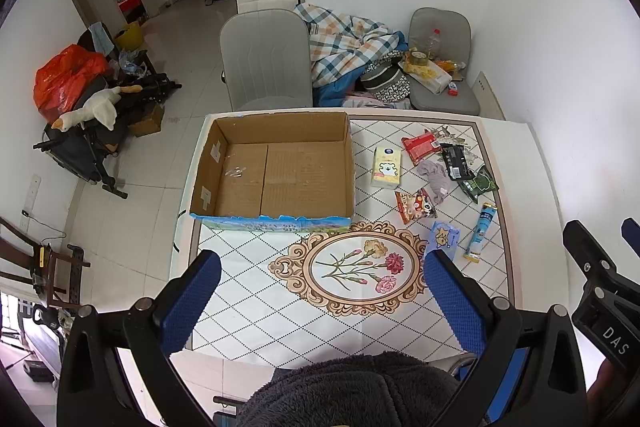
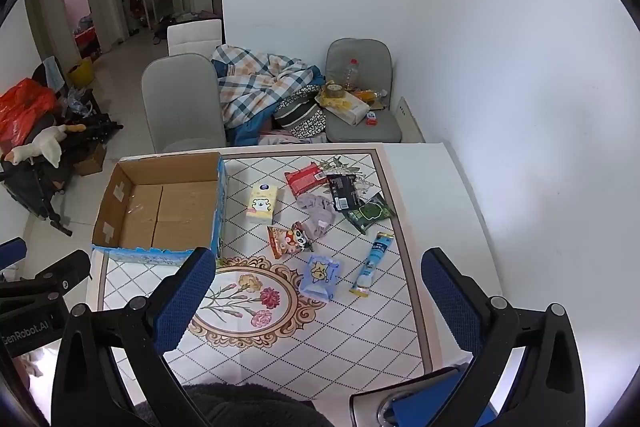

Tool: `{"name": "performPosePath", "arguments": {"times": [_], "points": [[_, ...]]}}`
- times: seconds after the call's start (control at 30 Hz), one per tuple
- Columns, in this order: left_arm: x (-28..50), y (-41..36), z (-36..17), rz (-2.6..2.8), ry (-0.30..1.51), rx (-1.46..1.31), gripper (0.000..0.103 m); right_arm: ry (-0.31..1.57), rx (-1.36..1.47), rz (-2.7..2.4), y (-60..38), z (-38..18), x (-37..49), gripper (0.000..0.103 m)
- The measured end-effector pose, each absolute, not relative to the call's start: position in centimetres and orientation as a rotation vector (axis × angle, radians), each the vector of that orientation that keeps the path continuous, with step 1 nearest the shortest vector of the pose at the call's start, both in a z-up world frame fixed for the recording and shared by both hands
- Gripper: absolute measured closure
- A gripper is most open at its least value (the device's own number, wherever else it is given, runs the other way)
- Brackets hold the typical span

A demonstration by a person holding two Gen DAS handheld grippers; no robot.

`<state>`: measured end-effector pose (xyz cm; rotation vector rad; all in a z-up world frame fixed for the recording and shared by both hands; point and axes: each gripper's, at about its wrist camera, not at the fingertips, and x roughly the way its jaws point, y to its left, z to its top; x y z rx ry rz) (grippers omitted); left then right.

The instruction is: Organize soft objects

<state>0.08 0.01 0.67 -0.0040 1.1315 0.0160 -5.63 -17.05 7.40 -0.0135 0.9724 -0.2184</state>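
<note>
An open, empty cardboard box (image 1: pixel 276 171) (image 2: pixel 160 207) stands at the table's far left. To its right lie soft items: a yellow tissue pack (image 1: pixel 386 167) (image 2: pixel 262 205), a grey sock (image 1: pixel 434 175) (image 2: pixel 318 213), a red packet (image 1: pixel 420 145) (image 2: pixel 306 178), a black packet (image 1: pixel 454 161) (image 2: pixel 344 191), a green packet (image 1: pixel 478 183) (image 2: pixel 370 213), an orange snack bag (image 1: pixel 416 205) (image 2: pixel 288 241), a blue pouch (image 1: pixel 442 235) (image 2: pixel 320 277) and a blue tube (image 1: pixel 482 231) (image 2: pixel 374 263). My left gripper (image 1: pixel 320 291) is open and empty above the near table. My right gripper (image 2: pixel 320 291) is open and empty near the pouch.
The table (image 1: pixel 256 307) has a tiled pattern with a flower medallion (image 2: pixel 244 301). Grey chairs (image 1: pixel 266 61) stand behind it, one (image 1: pixel 440 67) holding a bottle and clutter, with a plaid blanket (image 1: pixel 348 43) between. A stroller with a plush goose (image 1: pixel 92 111) stands at left.
</note>
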Motion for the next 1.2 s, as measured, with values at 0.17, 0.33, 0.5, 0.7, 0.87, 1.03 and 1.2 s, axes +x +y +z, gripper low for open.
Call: {"name": "performPosePath", "arguments": {"times": [0.17,0.33,0.5,0.7,0.87,1.03,1.2], "points": [[-0.2,0.0,1.3,0.01,1.127,0.006,0.0,0.969,-0.014,-0.218,-17.0,7.4,-5.7,0.0],[-0.2,0.0,1.5,0.01,1.126,0.007,0.0,0.968,-0.011,-0.217,-17.0,7.5,-5.7,0.0],[-0.1,-0.1,1.7,0.012,1.124,0.008,0.0,0.966,-0.009,-0.217,-17.0,7.8,-5.6,0.0],[0.0,-0.2,1.9,0.012,1.123,0.007,0.0,0.96,-0.008,-0.215,-17.1,8.2,-5.8,0.0],[0.2,-0.4,2.2,0.015,1.114,0.006,0.0,0.952,-0.011,-0.213,-17.0,8.5,-6.0,0.0],[0.0,-0.4,2.5,0.021,1.103,-0.001,0.0,0.947,-0.012,-0.21,-16.9,8.6,-6.2,0.0],[-0.2,-0.3,2.4,0.02,1.098,-0.008,0.0,0.948,-0.014,-0.209,-16.9,8.6,-6.4,0.0]]}}
